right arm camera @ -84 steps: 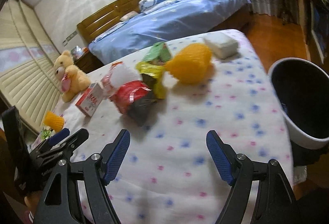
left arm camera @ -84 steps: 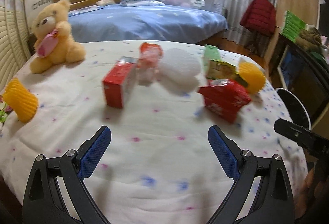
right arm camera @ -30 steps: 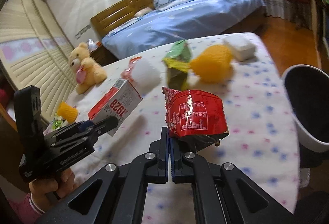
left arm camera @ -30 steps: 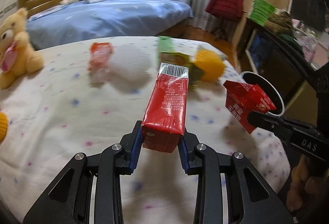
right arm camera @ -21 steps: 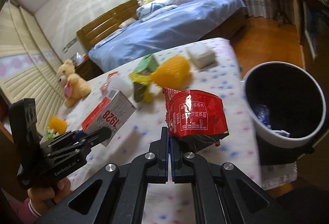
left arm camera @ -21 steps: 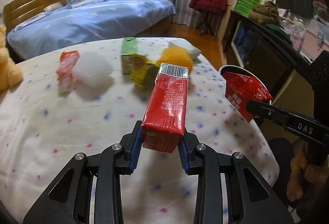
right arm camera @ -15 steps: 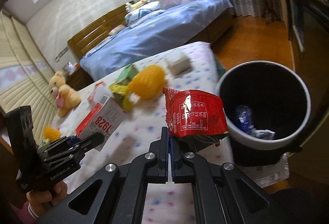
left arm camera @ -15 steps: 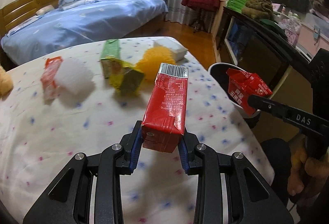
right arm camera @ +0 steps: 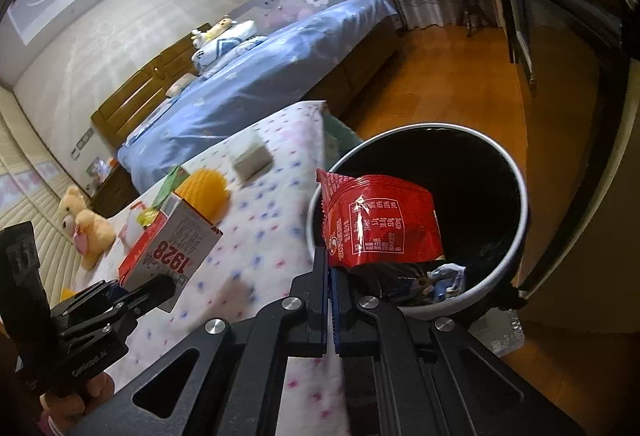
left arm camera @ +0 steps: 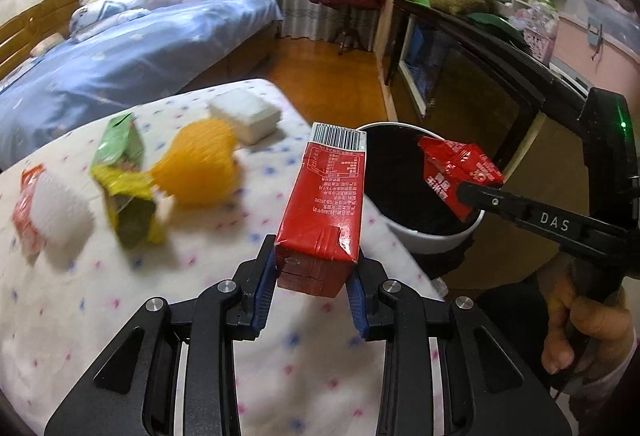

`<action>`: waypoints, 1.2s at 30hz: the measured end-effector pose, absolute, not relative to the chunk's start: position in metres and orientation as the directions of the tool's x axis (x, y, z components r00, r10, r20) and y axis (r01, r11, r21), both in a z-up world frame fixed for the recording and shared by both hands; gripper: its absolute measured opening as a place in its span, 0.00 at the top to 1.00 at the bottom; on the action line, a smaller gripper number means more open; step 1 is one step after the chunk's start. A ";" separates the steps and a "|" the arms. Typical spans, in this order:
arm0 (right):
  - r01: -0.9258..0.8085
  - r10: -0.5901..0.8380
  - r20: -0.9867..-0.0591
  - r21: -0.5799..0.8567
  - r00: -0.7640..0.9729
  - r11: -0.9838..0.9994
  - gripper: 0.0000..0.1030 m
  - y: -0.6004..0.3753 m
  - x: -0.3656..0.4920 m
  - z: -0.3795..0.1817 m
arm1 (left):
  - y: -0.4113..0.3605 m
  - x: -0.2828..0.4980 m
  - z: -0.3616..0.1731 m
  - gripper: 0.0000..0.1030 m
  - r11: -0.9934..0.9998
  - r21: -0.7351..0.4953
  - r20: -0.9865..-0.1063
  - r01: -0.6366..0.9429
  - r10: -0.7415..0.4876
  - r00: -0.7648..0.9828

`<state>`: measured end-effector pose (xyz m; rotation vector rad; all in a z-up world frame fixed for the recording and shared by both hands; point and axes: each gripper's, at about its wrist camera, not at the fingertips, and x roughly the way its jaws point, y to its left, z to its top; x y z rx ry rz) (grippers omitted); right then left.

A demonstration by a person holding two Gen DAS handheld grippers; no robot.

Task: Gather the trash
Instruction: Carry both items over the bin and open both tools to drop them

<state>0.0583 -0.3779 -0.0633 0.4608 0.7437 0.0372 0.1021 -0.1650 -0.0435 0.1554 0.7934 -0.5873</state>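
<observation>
My left gripper (left arm camera: 314, 276) is shut on a red drink carton (left arm camera: 326, 207) and holds it above the table near its right edge. The carton also shows in the right wrist view (right arm camera: 172, 248). My right gripper (right arm camera: 332, 284) is shut on a red snack wrapper (right arm camera: 380, 224) and holds it over the near rim of the white bin (right arm camera: 516, 236) with a black liner. In the left wrist view the wrapper (left arm camera: 456, 167) hangs over the bin (left arm camera: 432, 236). Some trash lies at the bin's bottom.
On the spotted tablecloth (left arm camera: 120, 300) lie a yellow foam net (left arm camera: 196, 167), a green and yellow wrapper (left arm camera: 124, 171), a white block (left arm camera: 244, 113), white foam (left arm camera: 56, 211) and a red packet. A teddy bear (right arm camera: 84, 224) sits far left. A dark cabinet (left arm camera: 460, 75) stands behind the bin.
Both grippers have swung right with their loads. The bin has come close, and the wrapper now hangs over its opening. The carton has neared the table's right edge.
</observation>
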 end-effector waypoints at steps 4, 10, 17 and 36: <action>0.152 0.180 -0.653 0.418 0.736 0.896 0.99 -0.391 0.064 -0.067 | -0.184 0.111 -0.045 0.71 0.817 -0.074 -0.719 0.573 -0.441 0.537; 0.179 0.174 -0.671 0.422 0.721 0.889 0.99 -0.407 0.074 -0.074 | -0.211 0.122 -0.046 0.71 0.801 -0.065 -0.731 0.595 -0.444 0.518; 0.192 0.170 -0.687 0.417 0.707 0.888 0.99 -0.418 0.082 -0.079 | -0.233 0.136 -0.051 0.71 0.788 -0.065 -0.748 0.613 -0.445 0.492; 0.218 0.185 -0.713 0.434 0.677 0.874 0.94 -0.435 0.096 -0.091 | -0.261 0.161 -0.069 0.70 0.766 -0.076 -0.782 0.639 -0.443 0.439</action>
